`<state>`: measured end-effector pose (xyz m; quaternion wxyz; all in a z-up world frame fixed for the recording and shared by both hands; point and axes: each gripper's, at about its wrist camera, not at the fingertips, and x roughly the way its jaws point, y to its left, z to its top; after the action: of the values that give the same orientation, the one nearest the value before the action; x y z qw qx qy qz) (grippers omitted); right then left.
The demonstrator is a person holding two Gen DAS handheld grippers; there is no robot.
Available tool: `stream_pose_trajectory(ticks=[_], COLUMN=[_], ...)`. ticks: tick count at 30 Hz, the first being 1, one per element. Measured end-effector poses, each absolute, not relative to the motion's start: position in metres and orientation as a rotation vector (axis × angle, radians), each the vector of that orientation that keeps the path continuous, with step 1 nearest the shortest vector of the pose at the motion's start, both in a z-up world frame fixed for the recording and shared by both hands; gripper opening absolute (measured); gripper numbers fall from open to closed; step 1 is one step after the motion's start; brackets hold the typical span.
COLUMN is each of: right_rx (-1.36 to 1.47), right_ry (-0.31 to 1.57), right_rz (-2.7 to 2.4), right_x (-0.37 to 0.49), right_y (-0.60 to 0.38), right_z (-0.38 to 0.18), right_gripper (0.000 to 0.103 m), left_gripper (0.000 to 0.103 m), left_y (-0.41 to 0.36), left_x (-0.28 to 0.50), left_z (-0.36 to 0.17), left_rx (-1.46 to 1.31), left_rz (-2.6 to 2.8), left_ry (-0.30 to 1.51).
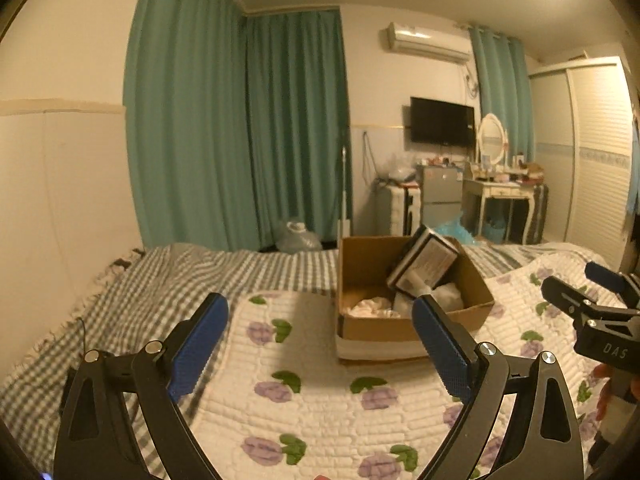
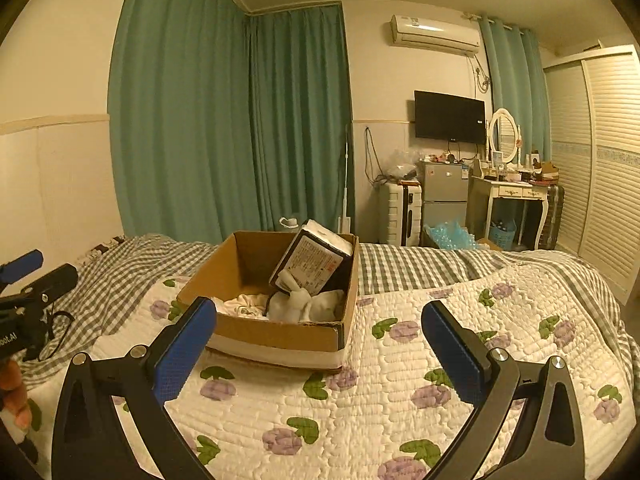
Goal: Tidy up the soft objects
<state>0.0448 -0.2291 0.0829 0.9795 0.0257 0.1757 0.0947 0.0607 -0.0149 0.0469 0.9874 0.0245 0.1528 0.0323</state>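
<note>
Left gripper [image 1: 320,338]: closest to the lens, two blue-padded fingers spread wide apart, nothing between them, hovering over the quilt; its base is cut off by the bottom edge.
Right gripper [image 2: 319,342]: same story, two blue pads held wide, empty, poised above the quilt with the box just ahead.
Cross views: each gripper pokes into the other's camera at the frame edge, only partly seen, so its spread cannot be judged from there.
Cardboard box [image 2: 280,334]: one, open-topped, sitting on the quilt near the middle of the bed, ahead of both grippers and touching neither.
Soft objects in box: white cloth bundle [image 2: 308,304] at the right inside, a second pale crumpled cloth [image 2: 244,304] to its left; the box wall hides their lower parts, so an exact count is hard to call.
Dark packet [image 2: 310,266]: one, black with a printed label, leaning tilted against the far right corner, its top over the rim; the print is too small to read.
Floral quilt [image 2: 400,380]: one, white with purple flowers and green leaves, spread under box and grippers.
Checked blanket [image 1: 168,280]: one, grey and white, beneath and beyond the quilt.
Fingertips [image 2: 14,392]: a bit of the person's hand at the left edge, mostly cut off.
Background: green curtains [image 2: 224,120], one wall television [image 2: 450,116], one air conditioner [image 2: 436,36], a dressing table with oval mirror [image 2: 503,136]; its clutter is too small to make out.
</note>
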Motion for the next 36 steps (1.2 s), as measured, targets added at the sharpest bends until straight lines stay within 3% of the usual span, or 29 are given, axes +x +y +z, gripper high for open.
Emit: stream_pose_trajectory(ticks=[36], right_rx=[0.044], right_ry=[0.378], right_rz=[0.199], right_x=[0.038], right_y=[-0.218], right_z=[0.081], right_gripper=[0.103], left_gripper=[0.095], left_y=[-0.017], left_x=[0.056], left_z=[0.032], left_rx=[0.034], left_rz=[0.025], left_ry=[0.339])
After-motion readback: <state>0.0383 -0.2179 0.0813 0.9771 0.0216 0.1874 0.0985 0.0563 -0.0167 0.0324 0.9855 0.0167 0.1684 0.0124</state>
